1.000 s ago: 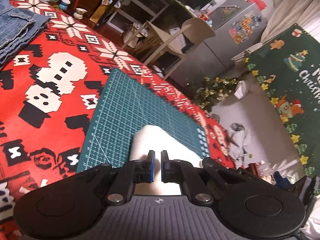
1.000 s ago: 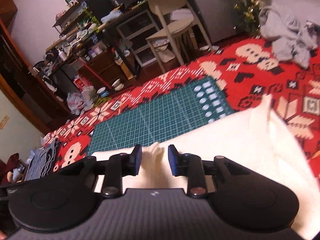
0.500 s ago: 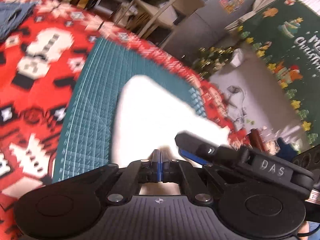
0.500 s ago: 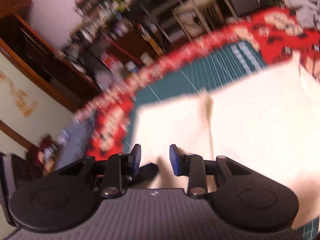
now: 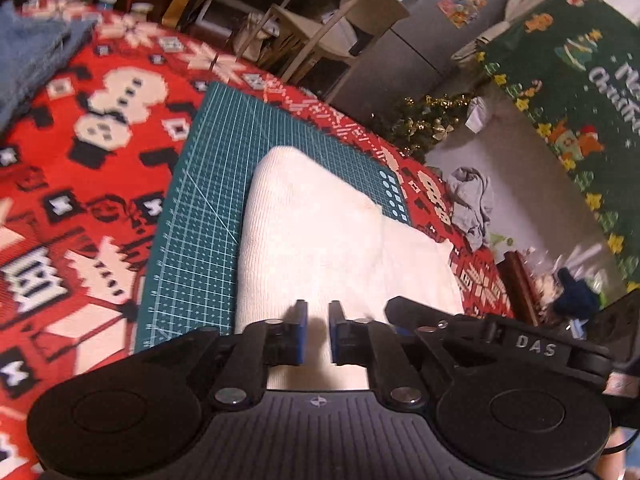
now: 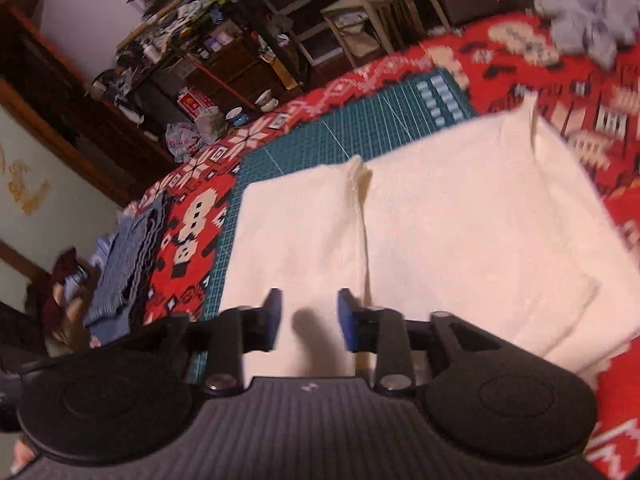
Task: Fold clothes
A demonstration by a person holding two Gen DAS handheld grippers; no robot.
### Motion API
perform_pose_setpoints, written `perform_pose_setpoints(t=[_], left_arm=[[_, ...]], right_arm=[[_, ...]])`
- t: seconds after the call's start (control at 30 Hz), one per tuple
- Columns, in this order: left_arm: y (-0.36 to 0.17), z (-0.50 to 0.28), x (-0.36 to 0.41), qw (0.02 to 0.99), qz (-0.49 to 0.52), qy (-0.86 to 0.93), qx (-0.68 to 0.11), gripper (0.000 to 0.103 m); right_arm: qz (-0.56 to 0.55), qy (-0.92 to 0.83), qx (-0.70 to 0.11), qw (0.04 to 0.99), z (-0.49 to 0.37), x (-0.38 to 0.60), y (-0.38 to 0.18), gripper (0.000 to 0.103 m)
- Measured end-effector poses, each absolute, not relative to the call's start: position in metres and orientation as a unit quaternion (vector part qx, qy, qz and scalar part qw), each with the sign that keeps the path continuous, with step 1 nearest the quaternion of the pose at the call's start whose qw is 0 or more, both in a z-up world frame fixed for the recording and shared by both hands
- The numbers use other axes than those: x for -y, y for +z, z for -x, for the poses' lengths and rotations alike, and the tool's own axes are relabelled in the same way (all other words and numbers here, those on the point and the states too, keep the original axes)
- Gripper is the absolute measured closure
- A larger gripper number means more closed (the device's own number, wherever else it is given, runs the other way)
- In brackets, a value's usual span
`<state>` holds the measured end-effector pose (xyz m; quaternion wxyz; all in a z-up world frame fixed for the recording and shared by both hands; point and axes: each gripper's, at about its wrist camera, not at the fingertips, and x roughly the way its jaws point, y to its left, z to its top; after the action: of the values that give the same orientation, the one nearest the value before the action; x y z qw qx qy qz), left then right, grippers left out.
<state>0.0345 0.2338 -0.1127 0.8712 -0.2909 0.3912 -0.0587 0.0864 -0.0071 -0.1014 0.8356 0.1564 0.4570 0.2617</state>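
While it lies flat across the middle of both views, the cream-white ribbed knit garment (image 6: 460, 232) is folded into a rough rectangle, its left part on the teal gridded cutting mat (image 5: 208, 208) and its right part spreading onto the red, white and black patterned Christmas cloth (image 5: 92, 152) beneath. A fold line runs down the garment in the right wrist view, from a small raised tip near the centre toward the bottom of the frame.

At the lower centre of the left wrist view, the left tongs (image 5: 318, 334) have just been opening; the blue pads stand slightly apart above the garment with nothing pinched between them. The right tongs (image 6: 308, 318) have also just been opening and show a wider gap, empty too, with their shadow on the fabric. In the left wrist view they reach in at lower right.

A folded blue denim pile (image 6: 120, 264) sits at the left edge of the right wrist view. Crumpled grey clothing (image 6: 588, 20) lies at upper right.
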Motion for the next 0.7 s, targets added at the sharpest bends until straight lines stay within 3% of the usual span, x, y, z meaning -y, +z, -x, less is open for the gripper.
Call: perform_pose_setpoints(t=[0.07,0.2,0.33,0.47,0.7], left_arm=[[-0.103,-0.027,-0.230,0.883,0.263,-0.044,-0.386,0.059],[-0.089,-0.014,-0.222,0.905,0.185,0.005,-0.382,0.048],[-0.086,-0.007,-0.218,0.910,0.133,0.055,-0.390,0.042],[-0.088,-0.007,-0.214,0.906,0.100,0.089,-0.401,0.033],[-0.086,-0.007,-0.203,0.906,0.067,0.112,-0.402,0.029]], right_arm=[[-0.106,0.257,-0.446,0.851,-0.075,0.004,-0.087,0.052],[-0.004,0.249,-0.414,0.876,-0.056,-0.008,-0.068,0.017],[0.050,0.251,-0.404,0.878,-0.046,-0.015,-0.064,0.002],[0.096,0.251,-0.403,0.875,-0.038,-0.020,-0.068,0.001],[0.118,0.255,-0.372,0.885,-0.029,-0.026,-0.065,0.001]])
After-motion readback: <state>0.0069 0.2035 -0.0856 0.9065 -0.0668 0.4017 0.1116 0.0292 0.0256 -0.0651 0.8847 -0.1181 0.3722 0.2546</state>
